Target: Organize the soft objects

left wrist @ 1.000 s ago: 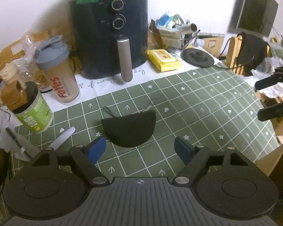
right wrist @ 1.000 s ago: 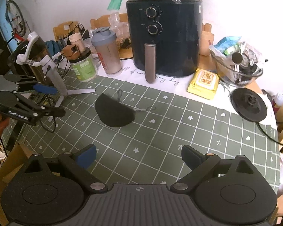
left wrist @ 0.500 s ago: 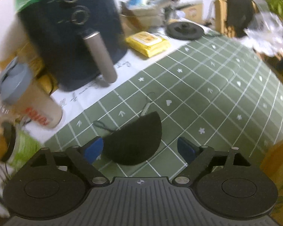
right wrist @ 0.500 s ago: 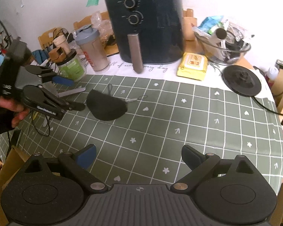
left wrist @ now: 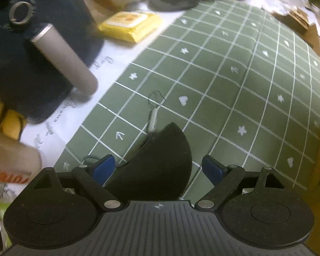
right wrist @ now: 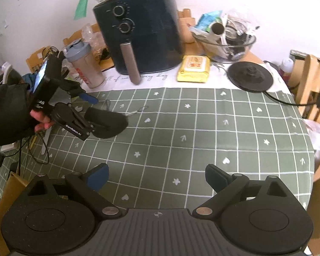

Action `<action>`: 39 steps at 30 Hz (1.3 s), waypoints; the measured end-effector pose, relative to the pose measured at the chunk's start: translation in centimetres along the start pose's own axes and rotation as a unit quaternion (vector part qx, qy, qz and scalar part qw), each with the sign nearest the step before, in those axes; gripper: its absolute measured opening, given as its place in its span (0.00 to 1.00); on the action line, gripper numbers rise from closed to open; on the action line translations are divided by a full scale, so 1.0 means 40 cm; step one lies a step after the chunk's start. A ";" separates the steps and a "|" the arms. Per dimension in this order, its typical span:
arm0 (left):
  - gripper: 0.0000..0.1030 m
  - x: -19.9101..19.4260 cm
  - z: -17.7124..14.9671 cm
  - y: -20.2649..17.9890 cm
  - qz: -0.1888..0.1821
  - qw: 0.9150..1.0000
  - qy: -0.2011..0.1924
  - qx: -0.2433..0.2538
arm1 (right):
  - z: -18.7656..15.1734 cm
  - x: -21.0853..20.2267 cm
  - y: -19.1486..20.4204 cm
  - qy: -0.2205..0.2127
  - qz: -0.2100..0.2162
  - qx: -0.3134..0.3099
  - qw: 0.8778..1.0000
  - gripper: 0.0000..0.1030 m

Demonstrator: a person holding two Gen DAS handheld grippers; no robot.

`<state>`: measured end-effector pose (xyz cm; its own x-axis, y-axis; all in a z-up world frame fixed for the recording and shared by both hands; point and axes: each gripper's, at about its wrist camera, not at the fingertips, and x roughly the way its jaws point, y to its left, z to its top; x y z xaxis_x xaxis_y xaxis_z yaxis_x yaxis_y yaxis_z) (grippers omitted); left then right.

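A black half-round face mask (left wrist: 157, 162) lies flat on the green grid tablecloth (left wrist: 234, 81), its thin ear loop (left wrist: 154, 106) trailing toward the air fryer. My left gripper (left wrist: 159, 168) is open, its blue fingertips on either side of the mask's near part, low over the cloth. In the right wrist view the mask (right wrist: 111, 121) sits at the left with the left gripper (right wrist: 91, 112) around it. My right gripper (right wrist: 155, 176) is open and empty above the cloth's front part.
A dark air fryer (right wrist: 138, 40) stands at the back with a shaker bottle (right wrist: 85, 64) to its left. A yellow wipes pack (right wrist: 194, 68), a black round base (right wrist: 249, 76) and a glass bowl of clutter (right wrist: 226, 42) are at the back right. Cardboard boxes flank the table.
My left gripper has moved forward and down until its open fingers straddle the mask. The right gripper has shifted a little to the right, still open.
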<state>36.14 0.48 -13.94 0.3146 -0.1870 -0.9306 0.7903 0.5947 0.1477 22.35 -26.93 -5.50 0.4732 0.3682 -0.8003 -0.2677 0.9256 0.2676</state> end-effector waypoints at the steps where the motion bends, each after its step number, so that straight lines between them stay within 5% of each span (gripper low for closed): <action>1: 0.87 0.011 0.002 0.005 -0.005 1.000 0.007 0.008 | -0.004 -0.002 -0.003 0.000 -0.001 0.004 1.000 0.94; 11: 0.87 0.087 -0.002 0.015 -0.072 0.989 0.078 0.104 | -0.041 -0.015 -0.017 0.007 -0.009 0.026 1.000 0.94; 18: 0.82 0.112 -0.003 0.006 -0.060 0.986 0.106 0.117 | -0.044 -0.026 -0.026 0.005 -0.012 0.026 1.000 0.94; 19: 0.73 0.109 -0.004 0.003 -0.062 0.985 0.104 0.121 | -0.043 -0.028 -0.028 0.005 -0.013 0.026 1.000 0.94; 22: 0.69 0.095 -0.002 -0.013 -0.056 0.986 0.099 0.118 | -0.037 -0.032 -0.038 0.003 -0.015 0.024 1.000 0.94; 32: 0.68 -0.011 0.017 -0.035 -0.008 1.000 0.022 0.012 | -0.011 -0.023 -0.051 0.004 -0.014 -0.001 1.000 0.94; 39: 0.67 -0.113 0.004 -0.064 0.018 0.996 -0.056 -0.073 | 0.007 0.004 -0.047 0.009 -0.003 -0.016 1.000 0.94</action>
<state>32.79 -0.33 -10.06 0.4050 -0.2454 -0.8808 0.6956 0.7079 0.1227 23.17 -28.60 -5.96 0.4606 0.3607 -0.8110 -0.2909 0.9246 0.2460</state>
